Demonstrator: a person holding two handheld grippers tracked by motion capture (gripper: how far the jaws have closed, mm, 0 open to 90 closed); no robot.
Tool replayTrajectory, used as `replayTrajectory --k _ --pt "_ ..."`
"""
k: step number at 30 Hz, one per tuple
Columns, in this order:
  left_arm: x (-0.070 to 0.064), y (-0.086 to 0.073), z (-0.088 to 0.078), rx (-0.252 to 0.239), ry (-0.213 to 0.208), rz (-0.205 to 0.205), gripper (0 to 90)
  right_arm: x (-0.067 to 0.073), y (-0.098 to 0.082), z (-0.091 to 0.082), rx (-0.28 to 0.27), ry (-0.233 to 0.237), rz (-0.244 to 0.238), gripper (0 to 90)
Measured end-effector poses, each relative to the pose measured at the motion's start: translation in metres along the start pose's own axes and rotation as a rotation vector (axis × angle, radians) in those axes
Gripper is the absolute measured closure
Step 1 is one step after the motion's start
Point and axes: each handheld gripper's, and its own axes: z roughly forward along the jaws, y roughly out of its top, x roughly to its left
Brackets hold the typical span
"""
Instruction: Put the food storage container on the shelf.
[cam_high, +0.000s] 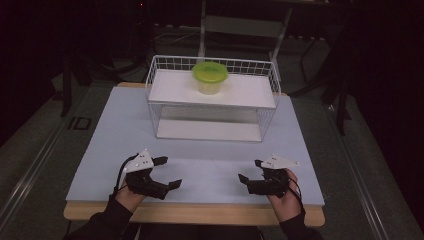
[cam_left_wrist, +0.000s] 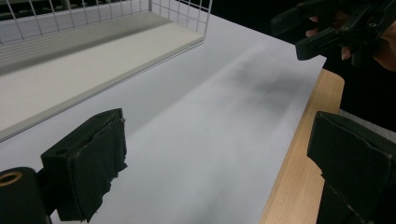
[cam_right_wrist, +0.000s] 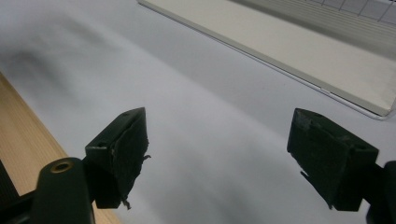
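Black jaws on both the left gripper (cam_high: 167, 172) and the right gripper (cam_high: 248, 170) stand spread and hold nothing, low over the table (cam_high: 210, 170) well in front of the wire rack (cam_high: 212, 107). Main risk, I'd judge: reaching in, a jaw snags the rack's front rail, or a poor pinch tips the container. Green-lidded container (cam_high: 210, 77) sits upright mid top shelf; translucent, probably light plastic, contents unclear from here.
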Motion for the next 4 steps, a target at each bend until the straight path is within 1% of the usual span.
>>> replayTrajectory --k 4 --pt "0.0004 -0.0013 0.0005 0.001 0.001 -0.005 5.7 0.0001 0.0004 -0.0009 -0.004 0.0 0.0 20.0"
